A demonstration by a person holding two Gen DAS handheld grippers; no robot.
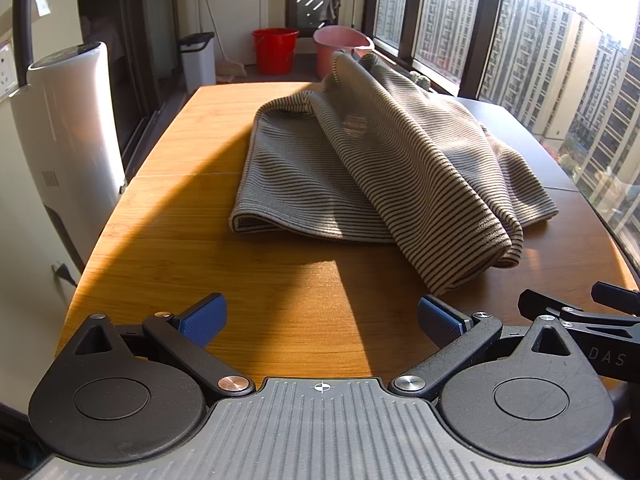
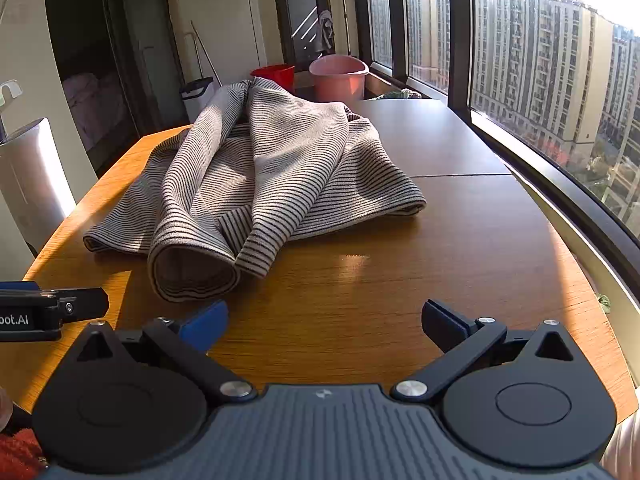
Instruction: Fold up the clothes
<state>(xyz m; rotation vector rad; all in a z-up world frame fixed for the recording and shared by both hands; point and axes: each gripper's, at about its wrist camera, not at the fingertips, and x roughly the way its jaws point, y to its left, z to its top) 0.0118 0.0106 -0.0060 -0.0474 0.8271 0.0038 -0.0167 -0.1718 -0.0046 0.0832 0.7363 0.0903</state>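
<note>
Top (image 1: 360, 160): lies rumpled on the worktop (image 1: 180, 240), ahead of me.
My left fingers (image 1: 320, 326): released, empty.
My right fingers (image 2: 324, 326): released, empty.

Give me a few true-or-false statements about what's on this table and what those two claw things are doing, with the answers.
1. The striped garment lies on the wooden table. True.
2. The left gripper is clamped on the garment. False: its jaws stand open and hold nothing.
3. The right gripper is open, with bare table between its jaws. True.
4. The garment is folded into a neat flat square. False: it lies rumpled, with a sleeve rolled toward the near edge.
5. A red bucket and a pink bucket stand beyond the table's far end. True.
</note>
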